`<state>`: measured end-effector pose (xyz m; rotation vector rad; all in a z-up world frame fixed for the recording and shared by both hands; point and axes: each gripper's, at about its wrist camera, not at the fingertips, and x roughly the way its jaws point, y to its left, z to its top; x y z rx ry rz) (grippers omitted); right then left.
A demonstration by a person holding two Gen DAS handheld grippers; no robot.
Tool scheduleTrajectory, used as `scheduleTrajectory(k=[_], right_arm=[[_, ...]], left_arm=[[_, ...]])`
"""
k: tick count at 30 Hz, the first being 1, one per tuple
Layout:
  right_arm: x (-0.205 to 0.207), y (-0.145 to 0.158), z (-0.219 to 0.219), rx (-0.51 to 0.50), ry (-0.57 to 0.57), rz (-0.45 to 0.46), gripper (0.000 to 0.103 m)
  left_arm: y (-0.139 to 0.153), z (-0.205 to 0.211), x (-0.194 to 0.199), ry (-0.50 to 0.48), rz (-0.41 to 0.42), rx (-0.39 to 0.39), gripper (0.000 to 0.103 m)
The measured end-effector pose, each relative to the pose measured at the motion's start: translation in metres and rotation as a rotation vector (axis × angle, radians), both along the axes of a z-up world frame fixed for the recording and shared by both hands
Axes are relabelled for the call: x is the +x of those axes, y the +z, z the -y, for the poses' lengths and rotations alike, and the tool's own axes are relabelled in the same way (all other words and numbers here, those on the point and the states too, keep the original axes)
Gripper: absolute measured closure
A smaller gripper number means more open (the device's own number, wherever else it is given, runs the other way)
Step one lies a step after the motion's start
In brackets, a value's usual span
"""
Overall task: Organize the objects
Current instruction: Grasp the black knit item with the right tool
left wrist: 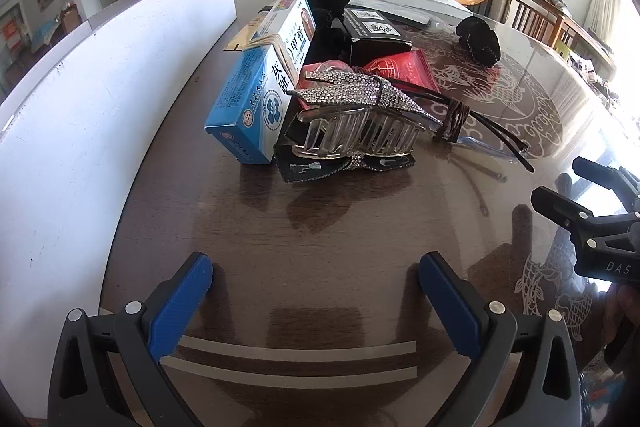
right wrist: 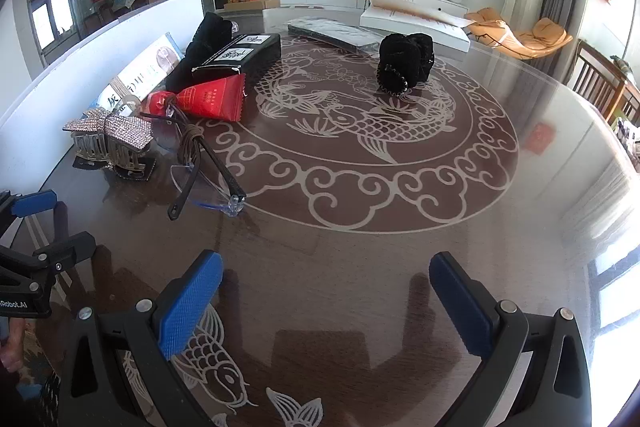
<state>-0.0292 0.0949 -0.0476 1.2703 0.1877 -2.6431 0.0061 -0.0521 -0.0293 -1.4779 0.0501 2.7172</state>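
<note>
My left gripper (left wrist: 316, 291) is spread wide with nothing between its blue pads (left wrist: 182, 303), hanging over bare dark wood of the table (left wrist: 340, 227). My right gripper (right wrist: 326, 299) is spread just as wide and holds nothing either; it hangs over a pale fish figure in the tabletop pattern. In the left wrist view the right gripper's black body shows at 3 o'clock, and in the right wrist view the left one shows at 9 o'clock.

Out from my left claw, at 12 o'clock, the things to organize lie bunched together. Nearest is a clear hair claw with a rhinestone bow (left wrist: 352, 119), resting on a flat black rhinestone-edged piece. Just at its 9 o'clock a blue-and-white box (left wrist: 256, 95) leans, with a second white box on top of it. At the clip's 3 o'clock lie clear glasses with black arms (right wrist: 208, 171), a brown cord wound round them. Behind the clip sit a red packet (right wrist: 212, 99) and a black box with white labels (right wrist: 240, 55), touching each other.

From my right claw, at 12 o'clock and well apart from the pile, a black scrunchie-like bundle (right wrist: 406, 63) sits alone on the carp pattern. A white board (left wrist: 100, 115) runs along the table's edge at 9 o'clock
</note>
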Motion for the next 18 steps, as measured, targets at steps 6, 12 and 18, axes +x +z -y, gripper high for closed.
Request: scheduleTrajectory(k=[6,12,18], right_arm=[[-0.002,0.000,-0.006,-0.061,0.005,0.034,0.000],[-0.060,0.016,-0.055,-0.218,-0.170,0.105,0.000],[-0.174,0.038,-0.062,-0.184,-0.236,0.121,0.000]], left_arm=[[-0.001,0.002,-0.003,-0.012,0.008,-0.001,0.000],[-0.001,0.002,-0.003,-0.011,-0.001,0.001,0.000],[-0.001,0.001,-0.001,-0.002,-0.005,0.000,0.000]])
